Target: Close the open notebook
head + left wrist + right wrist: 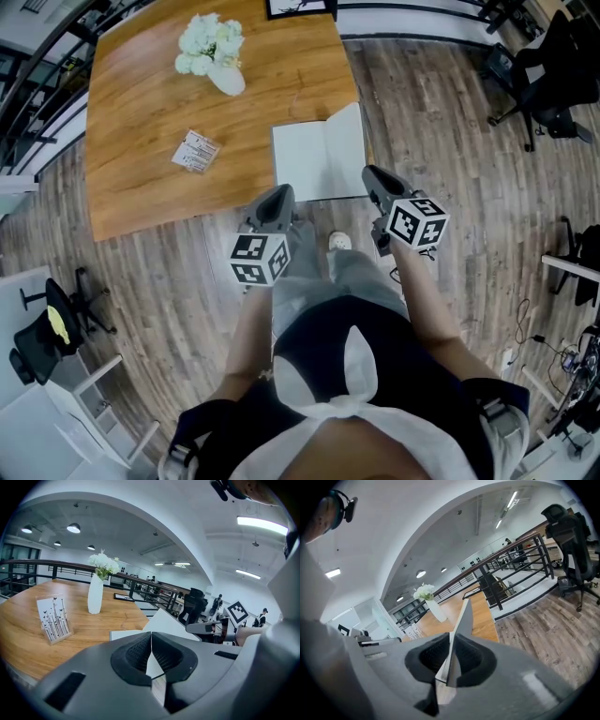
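Where the right tongs [451, 654] come together, I have a thin white sheet of the notebook [319, 155] pinched between the pads, so they are closed on it with only its thickness between them; whether that sheet is a page or the cover I cannot tell; it rises edge-on out of the grip, tilted up off the rest of the book. My left tongs [151, 641] are closed too, the pads meeting at their tips with nothing caught between them; in the head view they sit near the notebook's near left corner, apart from the right tongs. The notebook itself lies open at the near right corner of the wooden table [141, 112], its left half flat and its right side lifted. Further out on the table a small printed card stand [195, 151] sits near the middle; beyond it is a white vase [228, 81] of white flowers [208, 42]; off to the right, on the plank floor [441, 122], is a black office chair [553, 70].
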A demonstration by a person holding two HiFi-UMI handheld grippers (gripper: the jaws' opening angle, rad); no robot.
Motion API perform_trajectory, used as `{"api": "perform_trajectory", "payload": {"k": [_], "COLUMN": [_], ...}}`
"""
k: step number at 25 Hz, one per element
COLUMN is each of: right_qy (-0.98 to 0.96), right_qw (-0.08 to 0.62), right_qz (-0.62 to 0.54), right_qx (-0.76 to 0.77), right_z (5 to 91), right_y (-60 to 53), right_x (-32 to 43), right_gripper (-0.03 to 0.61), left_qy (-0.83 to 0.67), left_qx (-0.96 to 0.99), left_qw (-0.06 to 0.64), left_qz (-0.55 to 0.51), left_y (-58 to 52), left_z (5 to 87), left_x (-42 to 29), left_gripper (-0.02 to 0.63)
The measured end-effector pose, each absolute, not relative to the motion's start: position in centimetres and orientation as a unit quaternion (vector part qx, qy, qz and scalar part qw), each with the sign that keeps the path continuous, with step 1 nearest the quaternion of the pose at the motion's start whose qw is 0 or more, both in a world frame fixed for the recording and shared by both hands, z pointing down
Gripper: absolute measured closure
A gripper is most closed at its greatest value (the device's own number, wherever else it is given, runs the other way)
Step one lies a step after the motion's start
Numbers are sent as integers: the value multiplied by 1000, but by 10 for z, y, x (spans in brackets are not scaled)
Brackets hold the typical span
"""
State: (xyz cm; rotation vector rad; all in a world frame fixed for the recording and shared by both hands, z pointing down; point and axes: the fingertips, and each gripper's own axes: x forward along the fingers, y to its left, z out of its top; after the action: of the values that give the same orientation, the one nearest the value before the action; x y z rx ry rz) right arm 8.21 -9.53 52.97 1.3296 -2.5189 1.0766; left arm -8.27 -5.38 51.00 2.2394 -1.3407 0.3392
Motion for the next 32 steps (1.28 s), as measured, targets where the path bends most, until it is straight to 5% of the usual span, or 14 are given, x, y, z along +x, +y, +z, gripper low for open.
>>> {"api": "perform_trajectory", "payload": {"k": [32], "right_qy": [-848], "right_qw": [0], "right_qz": [365], "right_qx": [385], "right_z": [518], "right_y": [-93], "right_x": [45], "right_gripper": [537], "left_qy": [-504], "left_qx": [816], "left_qw": [260], "left_qz": [116], "left_y": [-34], "left_z": [515], "left_x": [-93], "left_gripper": [594]}}
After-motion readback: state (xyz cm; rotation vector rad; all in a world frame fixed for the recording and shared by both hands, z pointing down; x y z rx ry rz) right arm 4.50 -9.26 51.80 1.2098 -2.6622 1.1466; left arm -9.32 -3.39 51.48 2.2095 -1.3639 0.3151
